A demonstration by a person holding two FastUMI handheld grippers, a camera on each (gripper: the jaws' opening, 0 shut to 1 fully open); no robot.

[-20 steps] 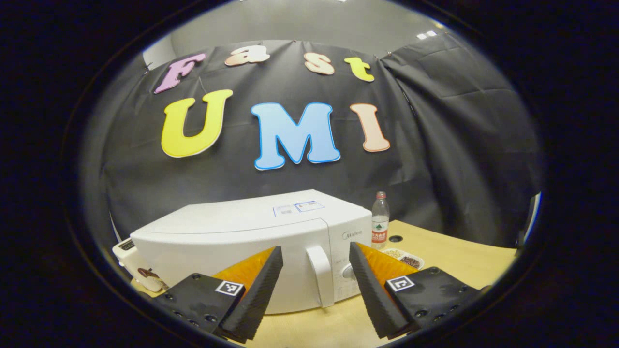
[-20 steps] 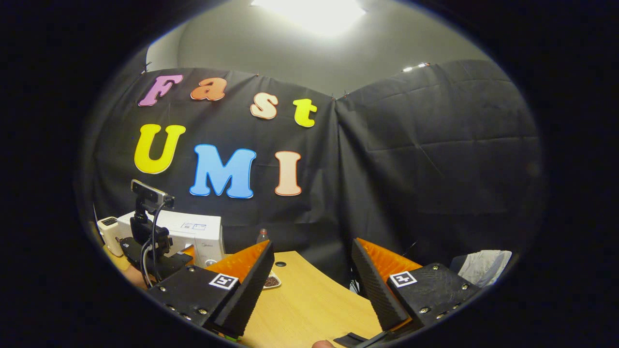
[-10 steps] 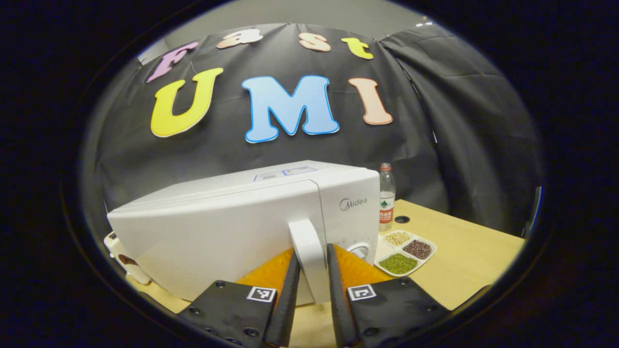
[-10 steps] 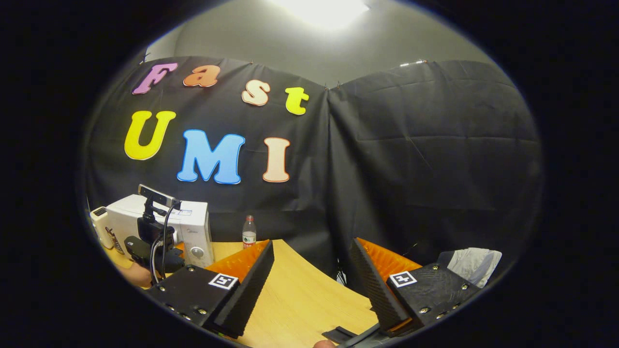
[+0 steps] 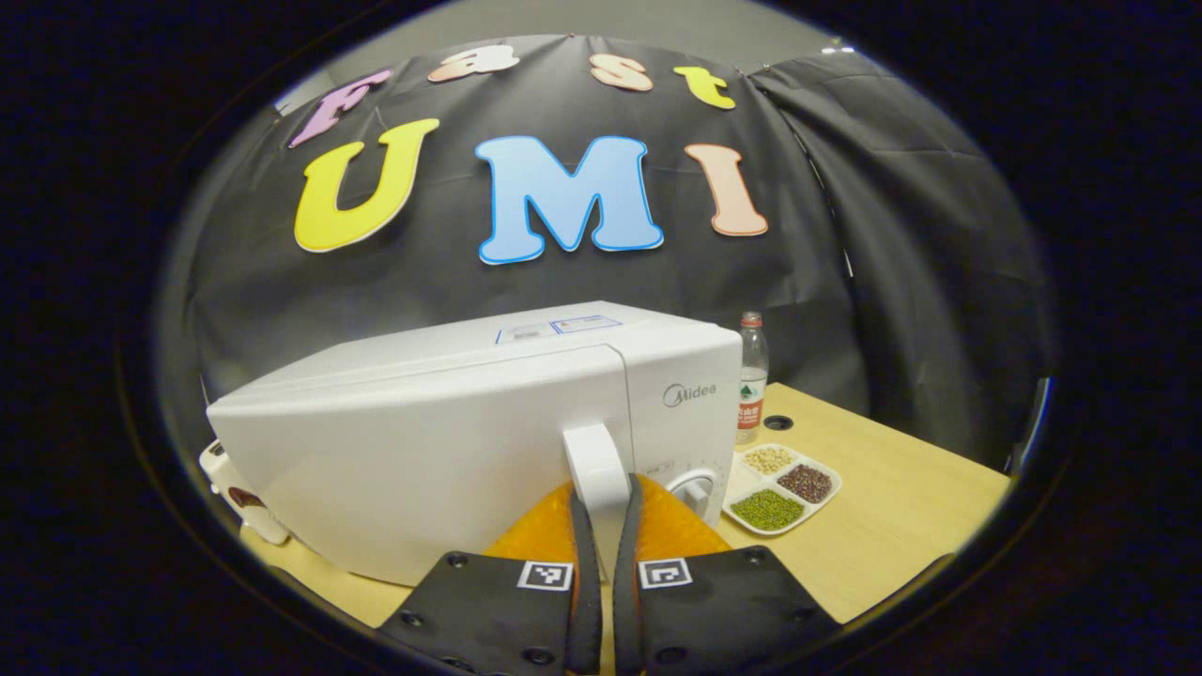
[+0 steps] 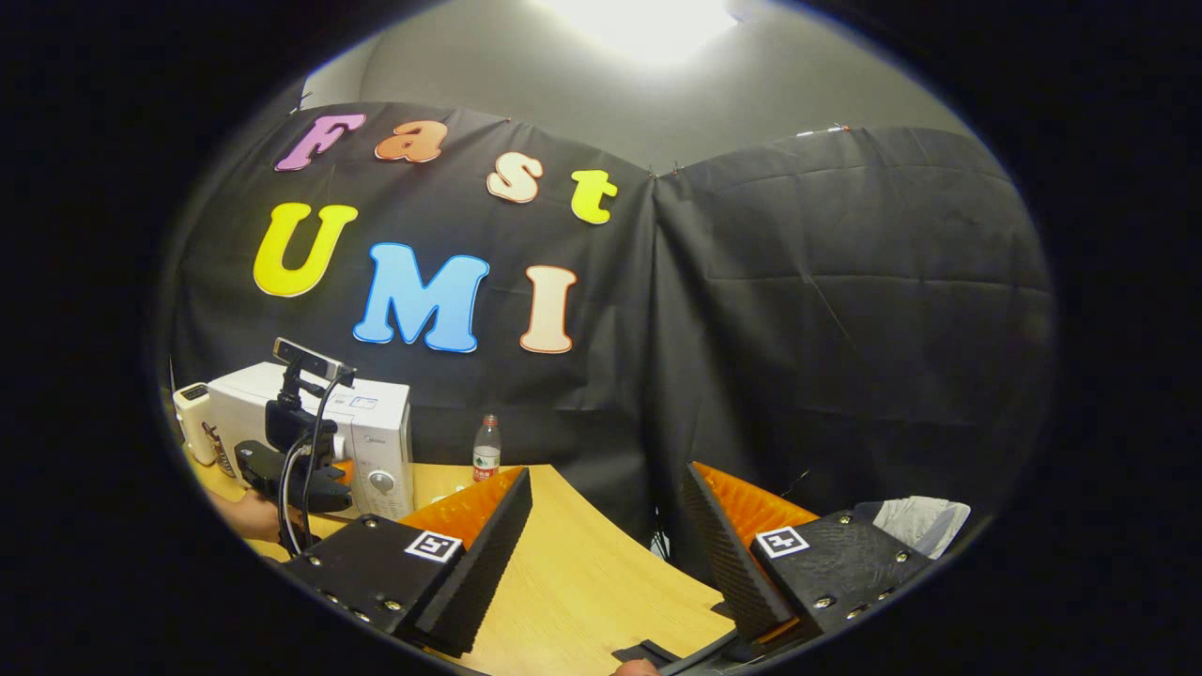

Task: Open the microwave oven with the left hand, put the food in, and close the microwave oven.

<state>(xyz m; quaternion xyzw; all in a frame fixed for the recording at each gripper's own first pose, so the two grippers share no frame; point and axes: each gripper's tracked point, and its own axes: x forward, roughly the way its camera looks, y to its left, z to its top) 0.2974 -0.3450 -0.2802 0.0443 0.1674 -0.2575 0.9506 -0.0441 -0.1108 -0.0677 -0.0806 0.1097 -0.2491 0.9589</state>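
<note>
Microwave oven (image 5: 451, 441) sits on wooden surface (image 5: 901, 507), door nearly shut. Left claw (image 5: 601, 535) pinches door handle (image 5: 596, 465), both fingers pressed against it. Left gripper view: three-part food tray (image 5: 781, 485) beside oven, water bottle (image 5: 751, 376) behind. Right gripper view: right claw (image 6: 610, 540) spread wide, holding nothing, over surface edge, well apart from oven.
</note>
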